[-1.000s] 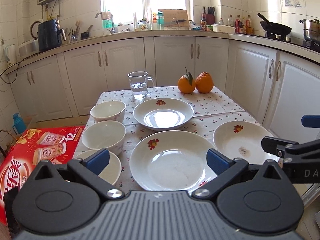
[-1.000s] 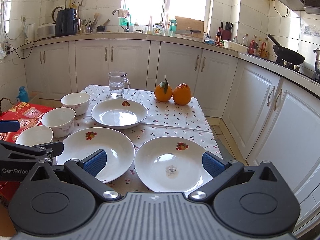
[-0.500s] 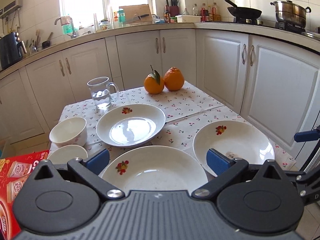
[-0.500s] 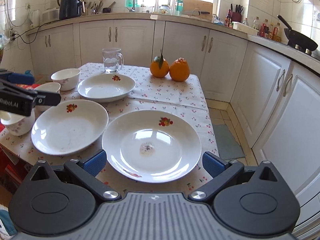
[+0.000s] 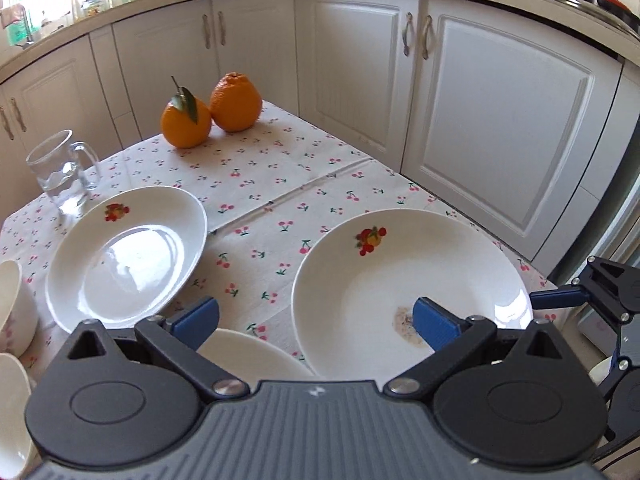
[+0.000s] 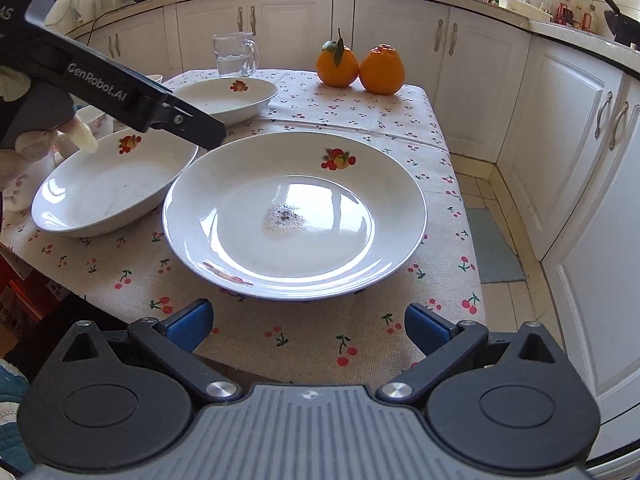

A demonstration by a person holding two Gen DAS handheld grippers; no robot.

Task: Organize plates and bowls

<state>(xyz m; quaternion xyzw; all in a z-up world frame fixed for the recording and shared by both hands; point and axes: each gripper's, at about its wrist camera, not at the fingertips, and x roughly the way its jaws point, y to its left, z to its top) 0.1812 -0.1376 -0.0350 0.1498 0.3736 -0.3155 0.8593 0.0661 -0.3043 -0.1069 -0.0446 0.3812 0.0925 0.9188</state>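
Note:
Three white fruit-print plates lie on the cherry-print table. The near right plate [image 6: 294,220] [image 5: 408,284] has a stain in its middle. My right gripper [image 6: 306,324] is open, low at the table's front edge just before this plate. My left gripper [image 5: 316,318] is open and empty; its right finger hangs over that plate's left part, its left finger above the near left plate [image 5: 252,350] [image 6: 112,184]. The far plate [image 5: 126,256] [image 6: 228,94] lies behind. White bowls [image 5: 14,308] stand at the left edge, partly hidden.
Two oranges [image 5: 210,114] [image 6: 360,64] and a glass mug with water [image 5: 60,172] [image 6: 234,54] stand at the table's far side. White cabinets close off the back and right. The left gripper's body [image 6: 132,98] reaches over the near left plate.
Both grippers have moved forward and down toward the plates. The left one swung right, over the gap between the two near plates. The right one dropped to the table's front edge.

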